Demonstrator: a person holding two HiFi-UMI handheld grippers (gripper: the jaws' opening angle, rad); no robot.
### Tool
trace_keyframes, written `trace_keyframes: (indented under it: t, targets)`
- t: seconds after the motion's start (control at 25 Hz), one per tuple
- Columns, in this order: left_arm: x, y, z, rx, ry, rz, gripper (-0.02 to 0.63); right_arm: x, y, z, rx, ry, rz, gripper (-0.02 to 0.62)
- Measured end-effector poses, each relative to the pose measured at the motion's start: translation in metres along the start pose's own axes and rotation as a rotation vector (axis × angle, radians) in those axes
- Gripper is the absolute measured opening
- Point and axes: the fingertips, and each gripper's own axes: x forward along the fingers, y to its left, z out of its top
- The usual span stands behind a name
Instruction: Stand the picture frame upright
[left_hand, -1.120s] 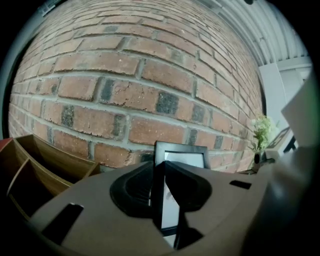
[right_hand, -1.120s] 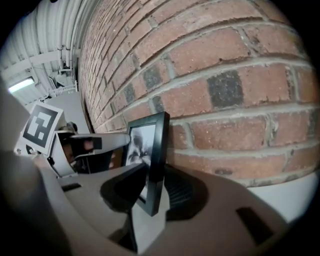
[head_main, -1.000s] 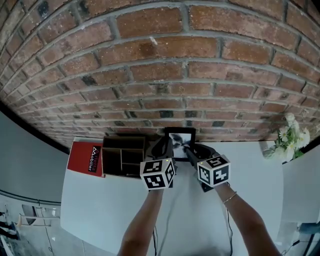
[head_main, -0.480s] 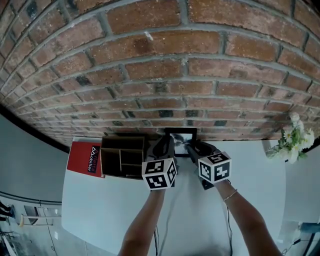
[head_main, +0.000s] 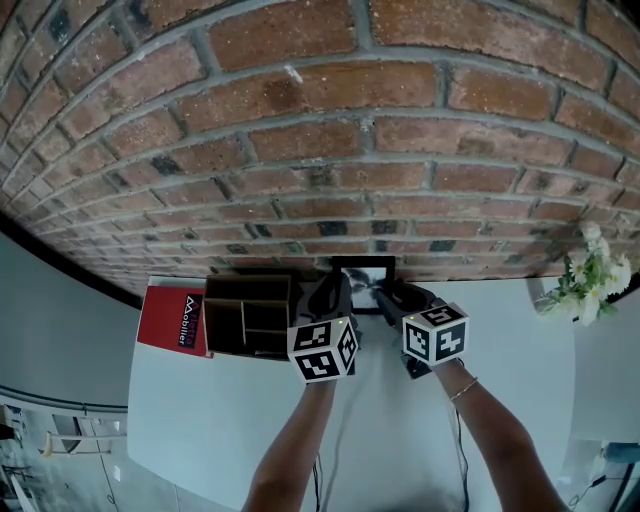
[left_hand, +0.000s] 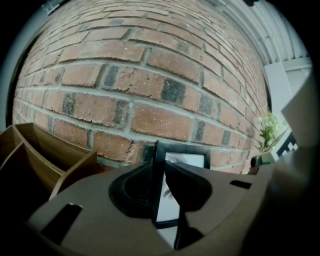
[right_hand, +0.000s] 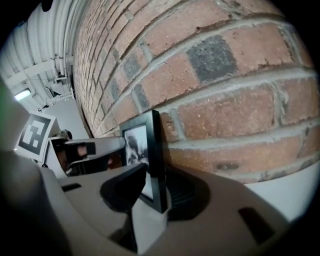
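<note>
A black picture frame holding a black-and-white photo stands upright on the white table, with its back to the brick wall. My left gripper is shut on the frame's left edge. In the left gripper view the frame sits between the jaws of that gripper, one pad in front of the edge and one behind. My right gripper is shut on the frame's right edge. In the right gripper view the frame rises between the jaws of that gripper.
A brown wooden organiser box with compartments stands just left of the frame, against the wall, and also shows in the left gripper view. A red book lies left of it. White flowers stand at the far right.
</note>
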Motion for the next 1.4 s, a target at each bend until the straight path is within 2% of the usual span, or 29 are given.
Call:
trace_keyframes:
  t: [0.36,0.88,1.12,1.4]
  targets:
    - [-0.003,0.001,0.002,-0.018,-0.007,0.001,0.076,-0.006,0.002,0.007,-0.009,-0.03,0.007,0.118]
    - [-0.04,-0.012,0.004,0.017,0.003,-0.004,0.089,-0.052,0.007,0.009,0.026,-0.073,-0.073,0.118]
    - [-0.073,-0.021,-0.001,0.028,0.02,-0.012,0.051,-0.086,0.02,0.002,0.003,-0.04,-0.136,0.118]
    - [-0.115,-0.031,-0.001,0.029,0.01,-0.007,0.008,-0.123,0.041,0.001,-0.032,-0.047,-0.15,0.117]
